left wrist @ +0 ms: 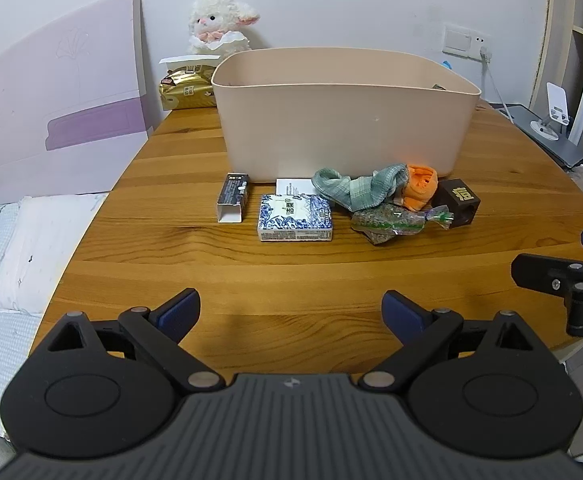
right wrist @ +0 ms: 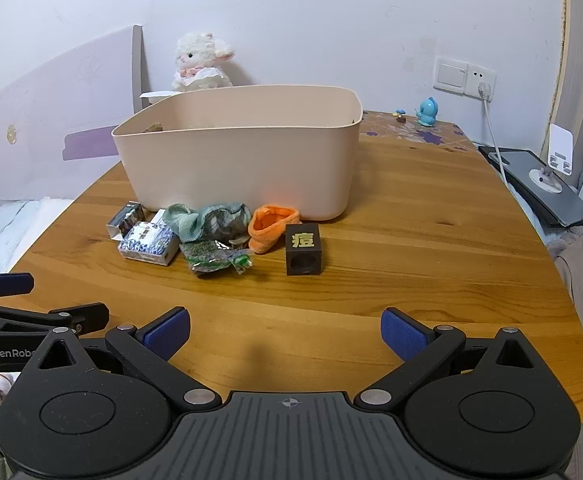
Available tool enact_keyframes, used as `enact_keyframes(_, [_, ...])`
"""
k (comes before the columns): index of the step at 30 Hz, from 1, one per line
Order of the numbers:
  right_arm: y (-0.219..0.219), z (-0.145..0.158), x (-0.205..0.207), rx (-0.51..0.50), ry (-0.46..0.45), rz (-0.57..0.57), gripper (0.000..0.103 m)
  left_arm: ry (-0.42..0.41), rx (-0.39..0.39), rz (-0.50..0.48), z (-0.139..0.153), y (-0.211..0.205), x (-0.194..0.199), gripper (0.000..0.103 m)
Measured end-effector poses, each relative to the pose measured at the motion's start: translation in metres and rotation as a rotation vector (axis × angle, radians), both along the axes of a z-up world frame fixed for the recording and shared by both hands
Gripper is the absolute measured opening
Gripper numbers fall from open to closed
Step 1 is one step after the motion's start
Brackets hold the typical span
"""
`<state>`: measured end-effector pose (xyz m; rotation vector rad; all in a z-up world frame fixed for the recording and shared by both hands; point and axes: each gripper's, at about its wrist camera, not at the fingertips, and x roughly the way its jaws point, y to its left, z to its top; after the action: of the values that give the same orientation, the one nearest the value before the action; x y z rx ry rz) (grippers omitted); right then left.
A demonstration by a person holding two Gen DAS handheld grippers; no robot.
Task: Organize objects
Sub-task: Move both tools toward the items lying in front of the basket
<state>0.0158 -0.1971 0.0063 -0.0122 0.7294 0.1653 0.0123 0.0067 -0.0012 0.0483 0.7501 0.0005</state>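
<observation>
Blue-padded left gripper (left wrist: 291, 312) — jaws wide, right gripper (right wrist: 285, 334) likewise, level above table (right wrist: 411, 264).

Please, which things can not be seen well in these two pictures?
- Bin inside: both views, hidden by its walls.
- White card: left view, mostly behind the blue box.
- Gold pack: left view, part behind the bin.
- Right gripper: left view, cut by the edge.
</observation>
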Motion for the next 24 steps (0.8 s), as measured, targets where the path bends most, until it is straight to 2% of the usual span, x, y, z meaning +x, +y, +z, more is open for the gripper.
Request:
enact_keyframes(15, [0.000,-0.010,0.029,-0.028,0.015,-0.030,0.103,0.022,0.009,0.038,-0.005,0.018,0.028,0.098])
enact_keyframes(24, [0.000,-0.020,0.054,-0.082,0.021,-0.048,0.103,0.054,0.049,0.060,-0.014,0.035,0.056,0.098])
